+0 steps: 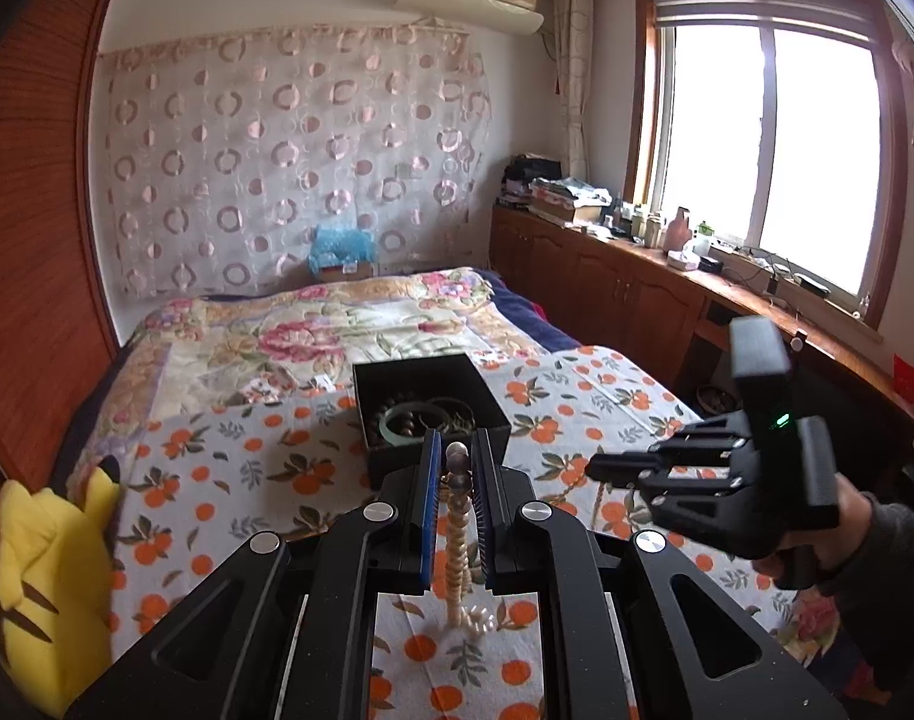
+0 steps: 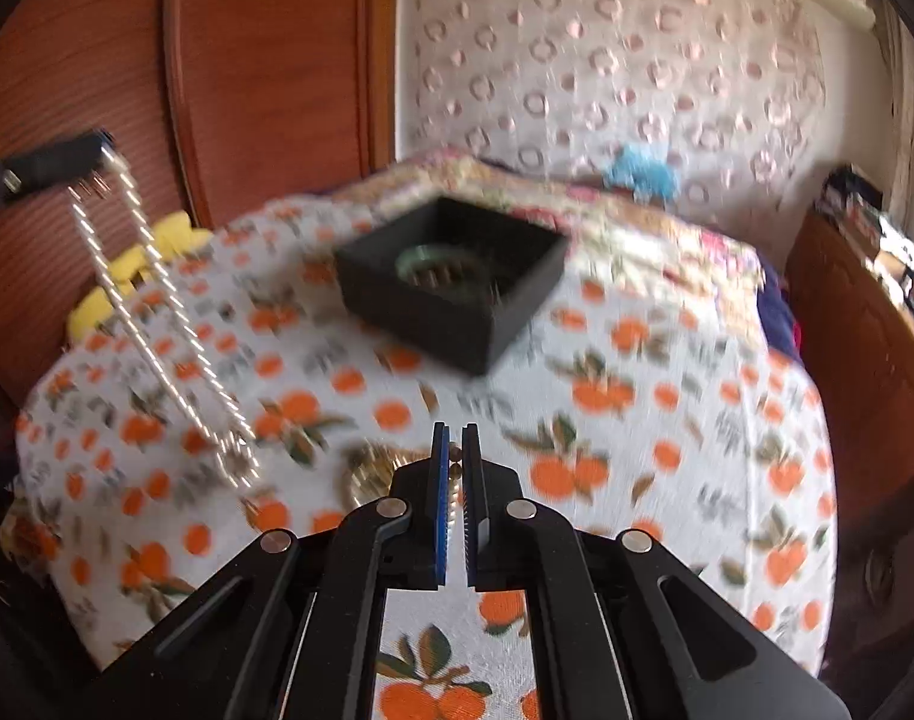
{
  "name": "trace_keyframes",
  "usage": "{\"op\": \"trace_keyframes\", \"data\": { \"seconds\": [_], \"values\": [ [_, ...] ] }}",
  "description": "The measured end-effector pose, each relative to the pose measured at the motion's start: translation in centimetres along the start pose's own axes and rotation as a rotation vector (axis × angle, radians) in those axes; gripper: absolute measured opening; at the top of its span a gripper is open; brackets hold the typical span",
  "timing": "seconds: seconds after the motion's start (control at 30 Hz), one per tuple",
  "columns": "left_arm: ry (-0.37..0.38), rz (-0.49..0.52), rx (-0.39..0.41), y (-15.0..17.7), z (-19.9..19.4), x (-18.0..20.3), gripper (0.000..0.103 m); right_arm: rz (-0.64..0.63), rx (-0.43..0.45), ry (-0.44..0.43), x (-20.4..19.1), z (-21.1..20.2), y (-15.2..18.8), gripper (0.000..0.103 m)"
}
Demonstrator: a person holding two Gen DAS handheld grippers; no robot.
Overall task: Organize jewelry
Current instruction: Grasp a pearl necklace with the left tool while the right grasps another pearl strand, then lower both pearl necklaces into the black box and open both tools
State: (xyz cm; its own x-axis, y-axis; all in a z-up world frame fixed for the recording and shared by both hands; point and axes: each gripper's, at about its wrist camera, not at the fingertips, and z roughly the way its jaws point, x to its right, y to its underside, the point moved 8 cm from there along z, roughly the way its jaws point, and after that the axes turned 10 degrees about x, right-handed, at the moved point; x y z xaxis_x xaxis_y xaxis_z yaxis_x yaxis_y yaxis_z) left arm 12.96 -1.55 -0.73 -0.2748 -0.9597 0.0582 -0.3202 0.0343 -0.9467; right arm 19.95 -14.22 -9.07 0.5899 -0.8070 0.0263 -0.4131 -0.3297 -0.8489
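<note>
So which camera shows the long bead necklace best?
The right wrist view: the cream bead necklace hangs full length from the left gripper, though blurred. The left wrist view shows only a short stretch between the jaws.

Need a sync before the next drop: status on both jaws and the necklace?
Left gripper shut on bead necklace, hanging above the bedspread. Right gripper shut, apparently empty. Black box ahead, open, nothing blocking.
</note>
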Motion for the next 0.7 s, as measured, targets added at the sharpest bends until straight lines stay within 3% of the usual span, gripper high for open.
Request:
{"op": "trace_keyframes", "data": {
  "seconds": [0.3,0.7],
  "values": [
    [-0.006,0.009,0.022,-1.8,0.2,-0.6,0.007,-0.044,0.108,-0.016,-0.9,-3.5,-6.6,0.005],
    [-0.002,0.019,0.028,-3.2,1.4,-0.6,0.007,-0.048,0.19,-0.017,-0.4,-5.9,-10.5,0.005]
  ]
}}
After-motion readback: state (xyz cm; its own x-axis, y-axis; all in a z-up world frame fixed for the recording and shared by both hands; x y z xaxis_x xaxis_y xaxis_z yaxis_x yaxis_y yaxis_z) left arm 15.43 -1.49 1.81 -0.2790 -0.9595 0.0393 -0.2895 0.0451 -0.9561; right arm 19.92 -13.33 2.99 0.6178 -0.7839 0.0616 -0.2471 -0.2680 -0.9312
